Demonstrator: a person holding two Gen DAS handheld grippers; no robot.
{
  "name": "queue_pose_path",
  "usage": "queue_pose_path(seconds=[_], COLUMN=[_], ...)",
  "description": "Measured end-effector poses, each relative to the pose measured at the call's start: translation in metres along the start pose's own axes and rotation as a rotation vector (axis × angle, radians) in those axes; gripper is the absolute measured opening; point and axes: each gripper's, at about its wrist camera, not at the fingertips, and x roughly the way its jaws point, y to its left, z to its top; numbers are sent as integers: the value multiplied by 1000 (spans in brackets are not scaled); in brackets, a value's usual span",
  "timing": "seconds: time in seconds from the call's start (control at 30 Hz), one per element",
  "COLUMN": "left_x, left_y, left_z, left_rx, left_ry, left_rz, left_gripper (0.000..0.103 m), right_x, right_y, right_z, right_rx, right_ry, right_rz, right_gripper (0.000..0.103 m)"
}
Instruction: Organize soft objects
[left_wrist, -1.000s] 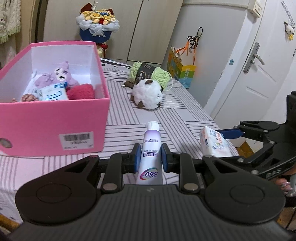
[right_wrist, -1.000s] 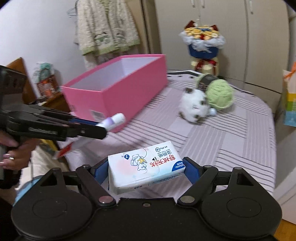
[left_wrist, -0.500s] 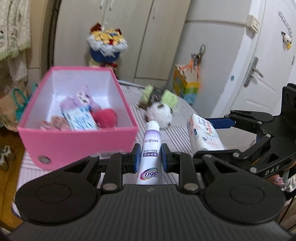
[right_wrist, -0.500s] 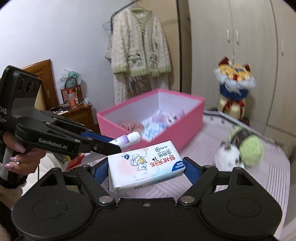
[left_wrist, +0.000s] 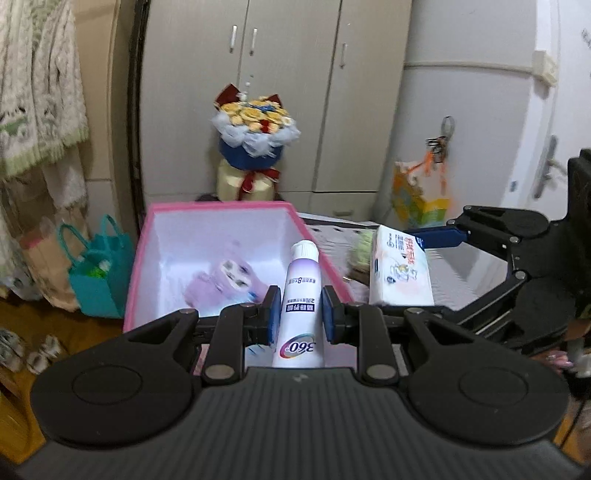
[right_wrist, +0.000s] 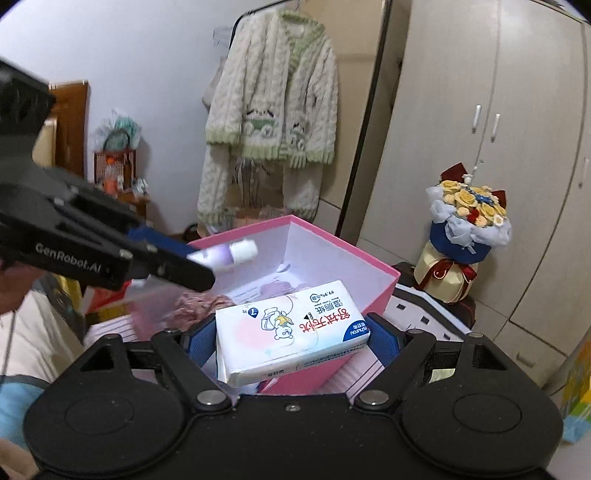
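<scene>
My left gripper (left_wrist: 300, 309) is shut on a white and purple tube (left_wrist: 300, 302), cap pointing forward over the near wall of the pink box (left_wrist: 218, 210). A purple plush toy (left_wrist: 225, 280) lies inside the box. My right gripper (right_wrist: 286, 334) is shut on a white tissue pack (right_wrist: 291, 330), held above the box's pink rim (right_wrist: 332, 236). In the left wrist view the tissue pack (left_wrist: 400, 271) hangs just right of the box. In the right wrist view the tube's cap (right_wrist: 242, 253) sticks out over the box from the left.
A flower bouquet (left_wrist: 255, 144) stands behind the box against the wardrobe doors (left_wrist: 295, 92). A teal bag (left_wrist: 99, 273) sits on the floor to the left. A knitted cardigan (right_wrist: 273, 110) hangs on the wall. The striped bed cover (left_wrist: 454, 273) stretches right.
Both grippers rose and swung toward the pink box with their loads. The box now lies straight ahead and below, and the yarn and white plush on the bed slid out of sight.
</scene>
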Motion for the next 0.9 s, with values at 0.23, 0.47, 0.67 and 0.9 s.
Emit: queue_pose_path(seconds=[0.23,0.47,0.67,0.9], left_x=[70,122,136,126], left_y=[27,59,70,73], left_z=[24,36,33,31], left_rx=[49,-3,-39,-84], left_ry=[133,244,268,202], left_rz=[110,176,191,210], left_gripper=[22,22,22,29], right_x=[82,133,153,152], right_y=[-9,-5,5,3], right_z=[20,26,26,19], right_rx=[-178,-366,-445,-398], right_ry=[156,275,312,231], right_rz=[3,40,73,-25], right_gripper=[86,86,86,92])
